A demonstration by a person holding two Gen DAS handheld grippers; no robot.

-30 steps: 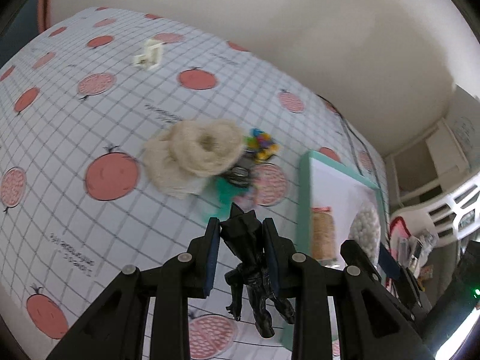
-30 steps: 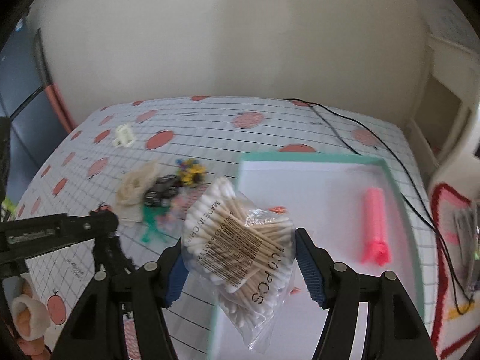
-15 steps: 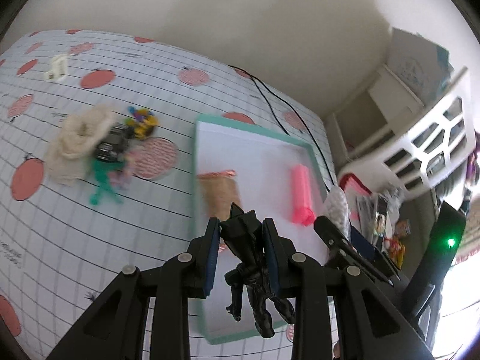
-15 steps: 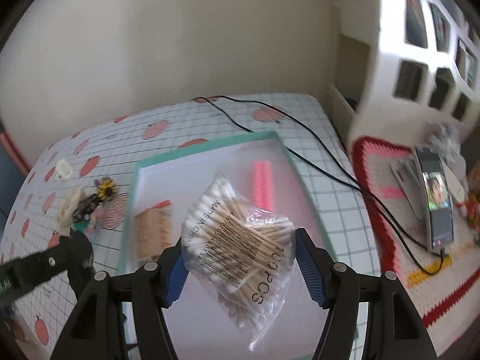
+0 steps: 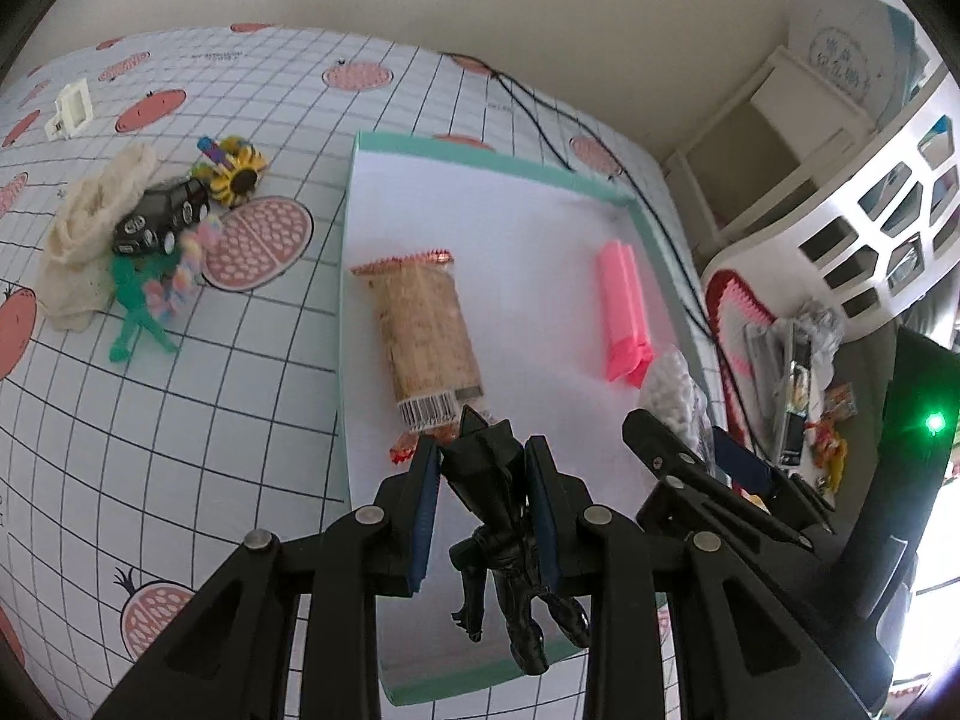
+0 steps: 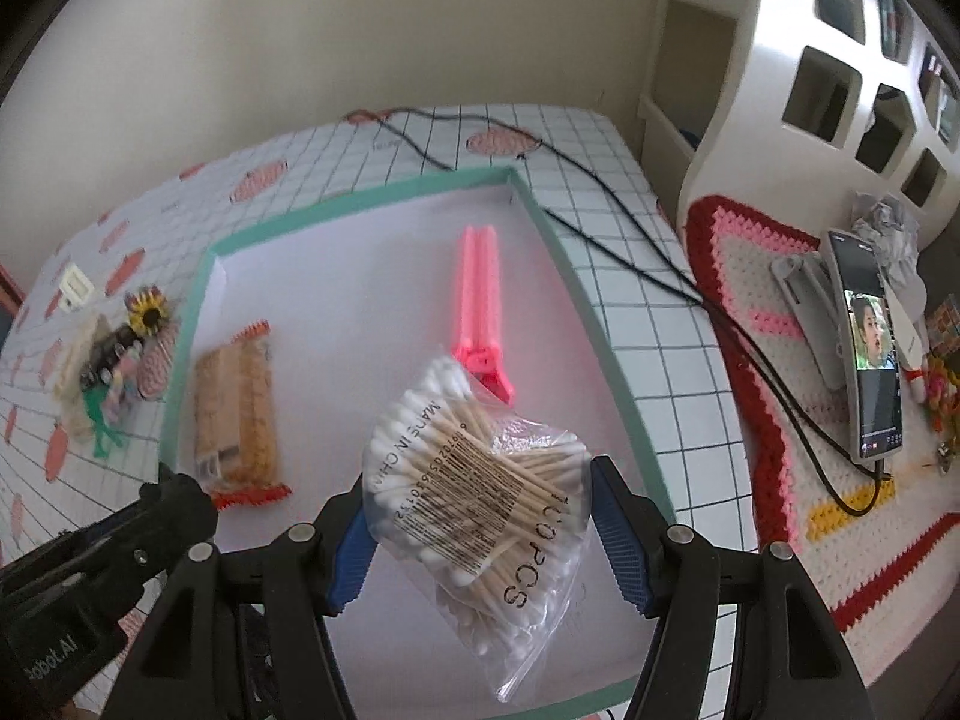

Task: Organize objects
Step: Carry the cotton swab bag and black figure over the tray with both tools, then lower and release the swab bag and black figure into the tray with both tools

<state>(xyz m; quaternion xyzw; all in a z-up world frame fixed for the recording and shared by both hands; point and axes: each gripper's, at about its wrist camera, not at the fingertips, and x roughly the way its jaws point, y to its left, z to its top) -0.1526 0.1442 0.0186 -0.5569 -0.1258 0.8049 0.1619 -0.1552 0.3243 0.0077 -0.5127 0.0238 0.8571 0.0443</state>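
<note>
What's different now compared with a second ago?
Both grippers swung right, from the toy pile to above the teal tray. Unchanged: left gripper clamps the black figurine, right gripper the cotton swab bag; snack packet and pink clip lie inside.

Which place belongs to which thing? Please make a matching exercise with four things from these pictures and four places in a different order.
Things:
1. black figure
2. bag of cotton swabs
3. pink clip
4. black toy car

Places:
A. lying in the teal-rimmed tray, right part
B. held in the right gripper
C. on the tablecloth, in the pile left of the tray
D. held in the left gripper

Pairs: 1-D, 2-B, 3-A, 4-C
</note>
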